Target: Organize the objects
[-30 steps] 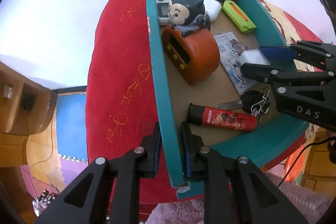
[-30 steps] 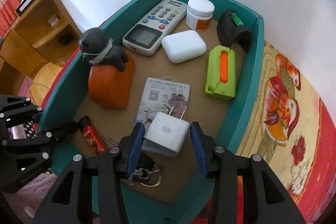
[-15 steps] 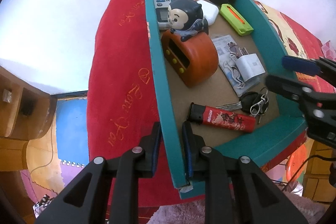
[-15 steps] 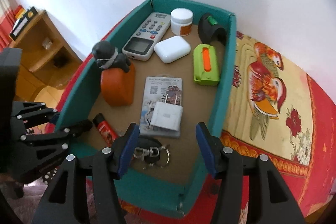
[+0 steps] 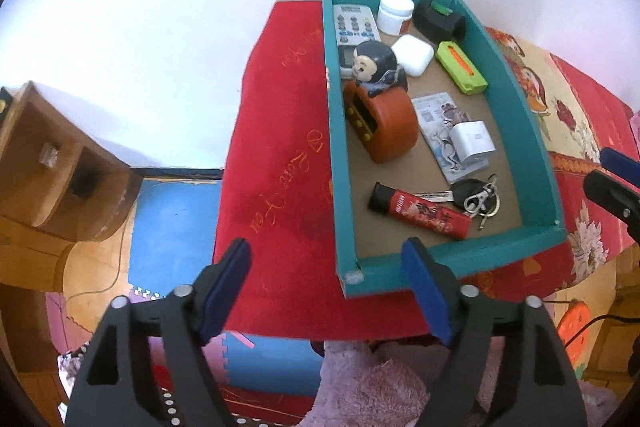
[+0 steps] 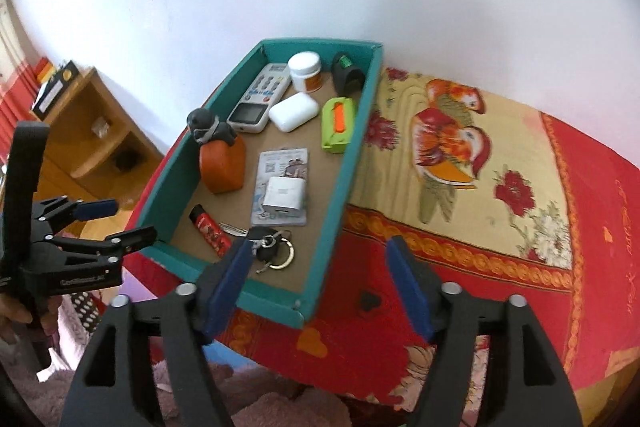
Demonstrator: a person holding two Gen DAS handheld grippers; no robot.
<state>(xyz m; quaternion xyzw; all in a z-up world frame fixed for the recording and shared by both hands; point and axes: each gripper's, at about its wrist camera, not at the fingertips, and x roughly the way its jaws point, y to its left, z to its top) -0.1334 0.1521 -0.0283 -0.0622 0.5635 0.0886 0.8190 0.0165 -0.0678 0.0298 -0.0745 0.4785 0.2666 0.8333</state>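
Above the teal tray (image 5: 536,131), your left gripper (image 5: 328,291) and right gripper (image 6: 320,279) are both opening, jaws spread on nothing

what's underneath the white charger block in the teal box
The white charger block lies on a printed card packet, which rests on the cardboard floor of the teal box. The part of the packet beneath the block is covered, so its print there cannot be seen.

Tray (image 6: 340,183) on cloth-covered table (image 6: 520,227), by wall. Inside: remote (image 6: 260,97), jar (image 6: 306,71) at far end; charger (image 6: 284,197) on card (image 6: 286,163) mid-tray; keys (image 6: 272,251), lighter (image 6: 208,229) at near end.
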